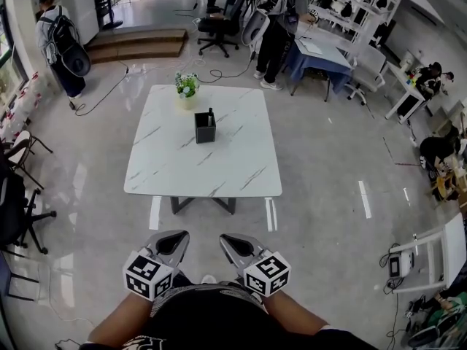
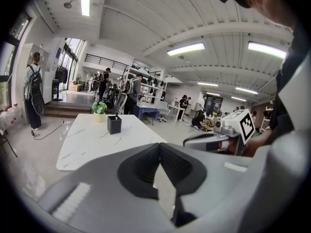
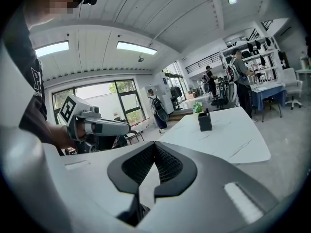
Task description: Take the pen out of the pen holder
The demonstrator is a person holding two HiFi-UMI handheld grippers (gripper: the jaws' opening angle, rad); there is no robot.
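The left gripper [image 1: 171, 240] and the right gripper [image 1: 235, 243] are held close to the person's body, each with its jaws closed together on nothing. Each bears one black-and-white marker cube [image 1: 148, 274]. Well ahead stands one white marble-patterned table [image 1: 219, 168]. On it is one black pen holder [image 1: 205, 128] with a dark pen [image 1: 210, 112] upright inside, and one potted plant [image 1: 187, 87] beyond. The glossy grey floor [image 1: 328, 173] runs through an open workshop.

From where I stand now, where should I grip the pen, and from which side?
Probably its top end, from above: the pen stands nearly upright in the pen holder, and only that short end shows above the rim.
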